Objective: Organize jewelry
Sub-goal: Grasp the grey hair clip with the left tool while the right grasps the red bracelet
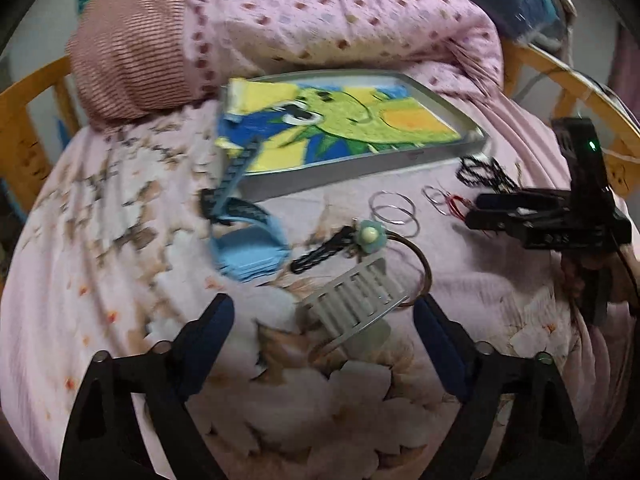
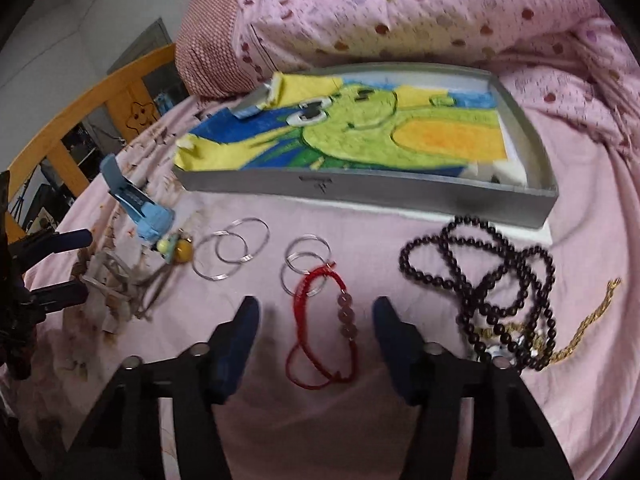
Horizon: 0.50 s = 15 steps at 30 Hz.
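Note:
Jewelry lies on a pink bedspread in front of a grey tray (image 1: 340, 168) (image 2: 360, 196) lined with a colourful towel. My left gripper (image 1: 323, 308) (image 2: 74, 264) stands open, astride a grey slotted clip (image 1: 352, 300). Beyond the clip lie a thin bangle with a pale flower bead (image 1: 372, 236), a black chain (image 1: 320, 254) and a blue watch (image 1: 248, 248). My right gripper (image 2: 316, 304) (image 1: 472, 210) is open around a red cord bracelet (image 2: 344, 312) with pink beads, its jaws apart from it. Silver hoops (image 2: 236, 252) (image 2: 304, 264) lie just ahead.
A dark bead necklace (image 2: 480, 276) and a gold chain (image 2: 592, 320) lie right of the right gripper. A bunched pink quilt (image 2: 440, 20) and a ribbed pillow (image 1: 128, 52) rise behind the tray. Wooden bed rails (image 2: 100, 92) (image 1: 568, 76) border the bed.

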Tool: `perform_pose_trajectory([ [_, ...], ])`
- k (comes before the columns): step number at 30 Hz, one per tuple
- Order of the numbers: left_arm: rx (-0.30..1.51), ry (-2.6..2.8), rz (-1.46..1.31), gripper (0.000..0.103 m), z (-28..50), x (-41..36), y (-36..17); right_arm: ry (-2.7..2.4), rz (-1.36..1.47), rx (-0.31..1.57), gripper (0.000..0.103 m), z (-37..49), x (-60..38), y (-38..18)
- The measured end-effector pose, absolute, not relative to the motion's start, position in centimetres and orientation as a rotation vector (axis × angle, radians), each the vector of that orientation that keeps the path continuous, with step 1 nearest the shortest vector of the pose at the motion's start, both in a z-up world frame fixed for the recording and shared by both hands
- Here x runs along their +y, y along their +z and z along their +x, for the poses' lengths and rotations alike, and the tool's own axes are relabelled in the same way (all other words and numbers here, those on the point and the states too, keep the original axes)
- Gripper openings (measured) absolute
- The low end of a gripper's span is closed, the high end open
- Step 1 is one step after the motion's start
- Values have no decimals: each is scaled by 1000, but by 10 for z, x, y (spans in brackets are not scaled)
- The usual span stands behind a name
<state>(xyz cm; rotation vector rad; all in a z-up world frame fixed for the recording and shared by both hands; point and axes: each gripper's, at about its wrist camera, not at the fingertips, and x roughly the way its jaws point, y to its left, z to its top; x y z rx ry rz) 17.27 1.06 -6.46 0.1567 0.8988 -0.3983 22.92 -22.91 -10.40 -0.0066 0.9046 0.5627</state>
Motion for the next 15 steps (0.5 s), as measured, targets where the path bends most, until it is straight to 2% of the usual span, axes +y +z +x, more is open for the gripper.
perform_pose_trajectory([
  [4, 919, -460, 212, 71, 181, 5, -73, 563, -26, 898, 54, 227, -228, -106],
  [6, 929, -484, 227, 61, 183, 3, -76, 562, -37, 892, 53, 224, -228, -107],
  [11, 958, -500, 220, 35, 188, -3, -78, 533, -63, 878, 31, 221, -229, -109],
  [15, 971, -483, 203, 29, 186, -5, -78, 533, -66, 885, 19, 218, -229, -109],
])
